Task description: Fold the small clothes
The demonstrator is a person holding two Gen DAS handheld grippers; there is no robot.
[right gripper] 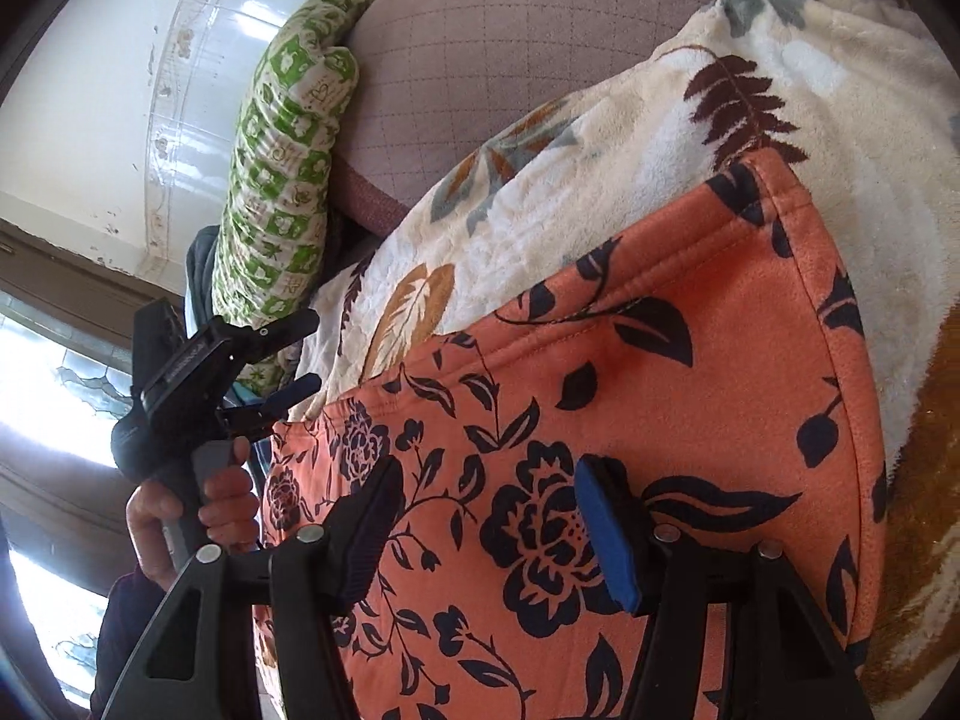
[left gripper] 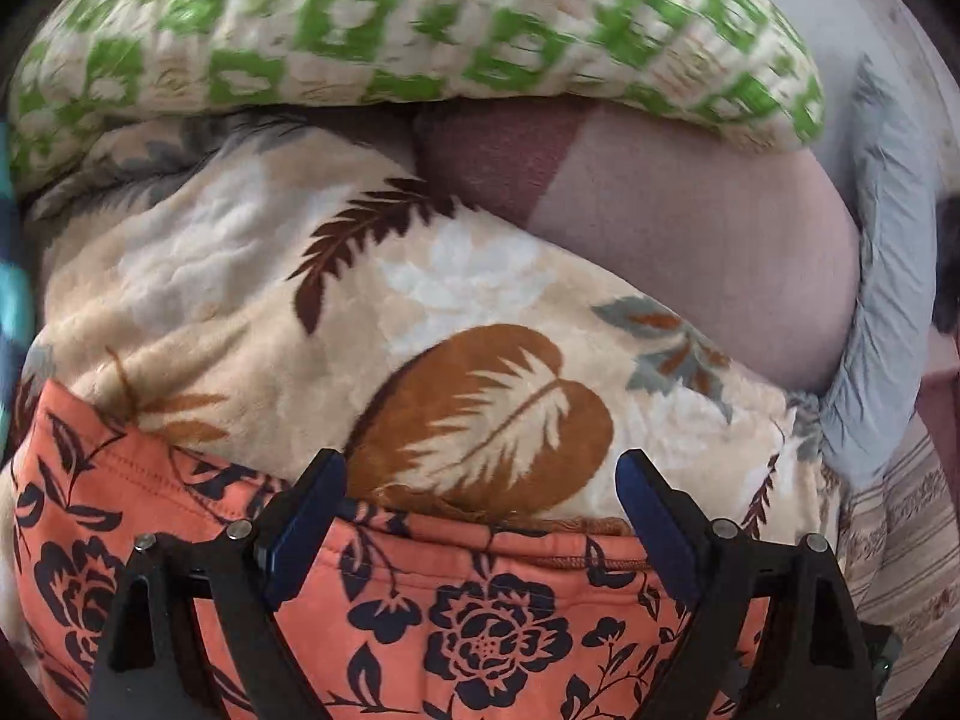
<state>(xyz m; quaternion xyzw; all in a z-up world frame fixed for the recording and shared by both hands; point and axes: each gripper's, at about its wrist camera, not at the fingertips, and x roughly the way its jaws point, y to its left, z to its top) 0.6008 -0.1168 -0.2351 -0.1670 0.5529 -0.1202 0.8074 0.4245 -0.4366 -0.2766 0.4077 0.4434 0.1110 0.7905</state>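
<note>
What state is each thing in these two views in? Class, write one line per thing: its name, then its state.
Orange flowered garment: lying spread on the blanket, not gripped.
Leaf-print blanket: spread out under the garment, rumpled.
Green patterned pillow: lying at the blanket's far edge.
Left tongs: open, nothing between the pads, over the garment's edge.
Right tongs: open, over the garment, not clamping it.

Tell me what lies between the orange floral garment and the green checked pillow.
The cream leaf-print blanket fills that stretch between the orange floral garment and the green checked pillow, with mauve sheet to one side; the left wrist view shows it best.
</note>
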